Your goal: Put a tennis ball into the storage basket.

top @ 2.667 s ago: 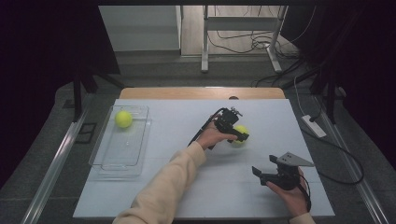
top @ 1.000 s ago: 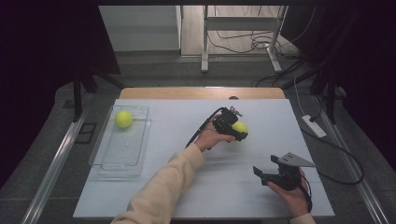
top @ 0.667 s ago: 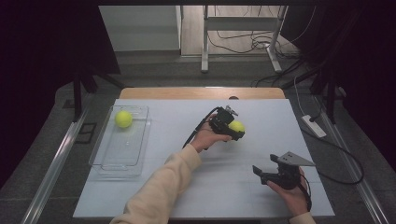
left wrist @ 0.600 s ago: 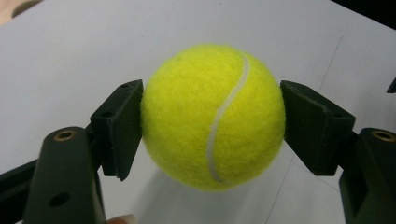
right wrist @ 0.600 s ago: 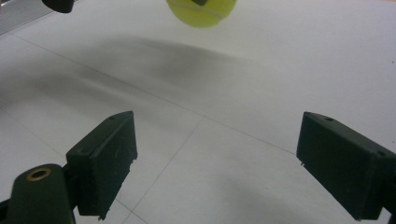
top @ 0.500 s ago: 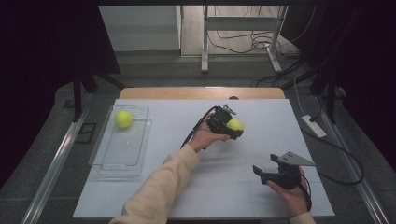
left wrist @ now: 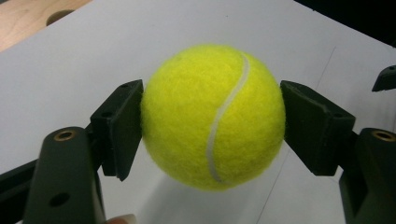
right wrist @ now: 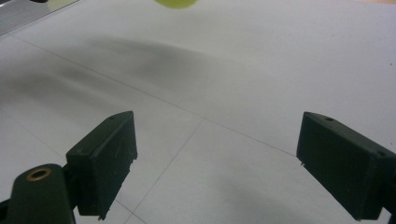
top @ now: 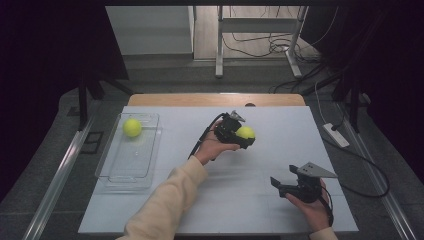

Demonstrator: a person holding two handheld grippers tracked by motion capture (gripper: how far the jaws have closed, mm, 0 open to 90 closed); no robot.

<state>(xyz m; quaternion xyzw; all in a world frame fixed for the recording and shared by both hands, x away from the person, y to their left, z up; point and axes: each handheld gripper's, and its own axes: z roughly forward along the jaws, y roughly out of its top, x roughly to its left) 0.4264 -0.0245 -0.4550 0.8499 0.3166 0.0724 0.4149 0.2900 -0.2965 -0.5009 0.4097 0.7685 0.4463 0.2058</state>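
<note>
At the near right of the white table [top: 260, 195], the right gripper [top: 285, 184] is held low in an upturned hand [top: 311, 206], its grey three-cornered plate on top and its nose pointed left. In the right gripper view its two black jaws are spread wide with nothing but bare tabletop between them.

Farther in, a forearm in a cream sleeve [top: 165, 205] is stretched diagonally from the near edge toward the middle of the table, where the left hand [top: 212, 146] is wrapped around the left gripper [top: 244, 135], its cable looped back beside the wrist. A yellow tennis ball [top: 245, 132] is pinched between that gripper's jaws; in the left gripper view the ball [left wrist: 213, 116] is seen pressed on both sides by the black pads [left wrist: 122, 126], with the table's surface visible beneath it.

At the far left, a clear plastic tray [top: 131, 176] is laid lengthwise on the table, and a second tennis ball [top: 132, 127] is seen resting at its far end.
</note>
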